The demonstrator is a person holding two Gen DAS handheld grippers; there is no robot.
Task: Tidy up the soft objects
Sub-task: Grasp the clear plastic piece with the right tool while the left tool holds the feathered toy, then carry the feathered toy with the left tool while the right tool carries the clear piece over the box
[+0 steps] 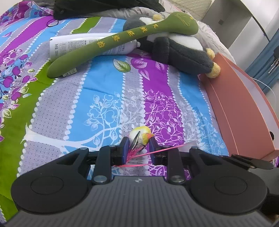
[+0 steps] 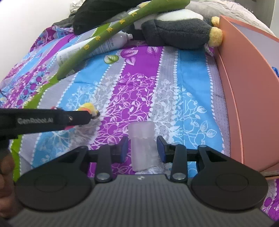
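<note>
My left gripper (image 1: 139,141) is shut on a small yellow-and-white toy bird (image 1: 141,132) with pink tail feathers, just above the patterned bedsheet (image 1: 104,97). The right wrist view shows this gripper coming in from the left, with the bird (image 2: 87,106) at its tip. My right gripper (image 2: 142,143) stands open around a translucent white soft cylinder (image 2: 142,152) that rests on the sheet, with a gap at each pad. Further back, a long green plush stick (image 1: 113,43) leans across a grey-and-white plush penguin (image 1: 183,52).
A white bottle (image 1: 73,45) lies under the green stick. A salmon-coloured box (image 2: 252,87) runs along the right side of the bed. Dark clothing (image 1: 104,7) is piled at the far edge. A hand shows at the lower left of the right wrist view.
</note>
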